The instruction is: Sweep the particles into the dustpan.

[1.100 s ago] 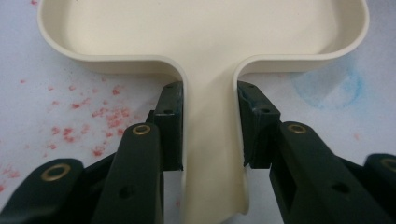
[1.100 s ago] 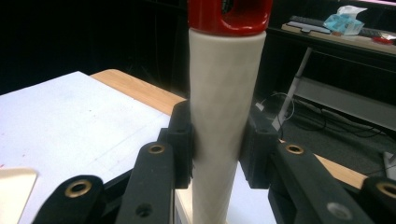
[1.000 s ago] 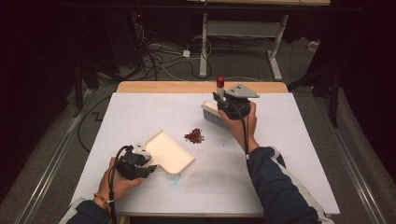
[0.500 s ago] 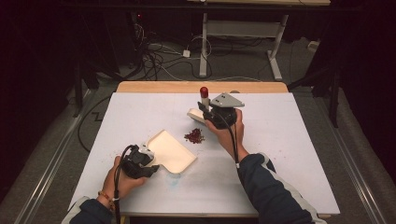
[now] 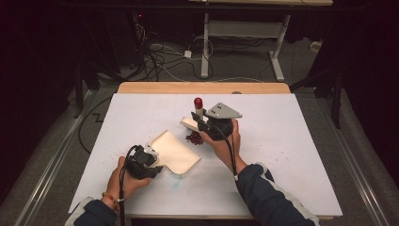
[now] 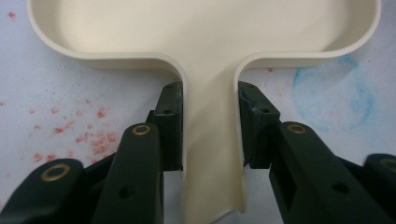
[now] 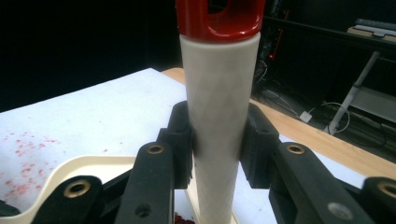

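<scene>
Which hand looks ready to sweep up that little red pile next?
Right, probably: the right gripper holds the brush beside the red crumbs. The left gripper only holds the dustpan.

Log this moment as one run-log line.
left gripper: shut on dustpan handle | right gripper: shut on brush handle | red crumbs: beside dustpan

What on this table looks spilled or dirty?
Dark red crumbs lie in a small heap on the white table between the dustpan and the brush. Red specks and a blue smear stain the cover beside the dustpan.
</scene>
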Available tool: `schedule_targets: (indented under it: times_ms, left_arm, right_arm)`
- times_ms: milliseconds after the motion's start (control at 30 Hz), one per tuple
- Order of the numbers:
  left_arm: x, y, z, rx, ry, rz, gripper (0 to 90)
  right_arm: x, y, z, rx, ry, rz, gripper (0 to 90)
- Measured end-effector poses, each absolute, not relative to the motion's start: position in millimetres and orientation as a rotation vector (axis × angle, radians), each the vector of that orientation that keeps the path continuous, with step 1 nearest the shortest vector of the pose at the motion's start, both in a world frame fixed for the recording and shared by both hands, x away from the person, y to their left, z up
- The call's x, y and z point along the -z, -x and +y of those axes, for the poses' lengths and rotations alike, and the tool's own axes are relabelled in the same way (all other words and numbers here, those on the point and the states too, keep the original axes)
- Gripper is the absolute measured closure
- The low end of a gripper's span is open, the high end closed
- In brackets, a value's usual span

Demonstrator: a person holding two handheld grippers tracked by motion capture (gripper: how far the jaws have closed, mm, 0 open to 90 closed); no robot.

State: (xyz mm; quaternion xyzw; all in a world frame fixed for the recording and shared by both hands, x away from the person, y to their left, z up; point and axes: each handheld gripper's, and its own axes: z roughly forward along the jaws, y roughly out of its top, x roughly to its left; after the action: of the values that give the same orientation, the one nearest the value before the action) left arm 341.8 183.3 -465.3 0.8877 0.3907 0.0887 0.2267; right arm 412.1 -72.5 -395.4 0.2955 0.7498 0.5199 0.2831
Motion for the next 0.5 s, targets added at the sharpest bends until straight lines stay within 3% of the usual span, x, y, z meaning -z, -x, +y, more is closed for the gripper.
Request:
schedule_targets:
  times_ms: [500]
  left_arm:
    - [462.9,-344.4,167.4,-0.249,-2.47,1.089,63.8]
  right_arm:
    - [396.8,-391.2,-59.3,-1.447,-0.808,2.015,69.3]
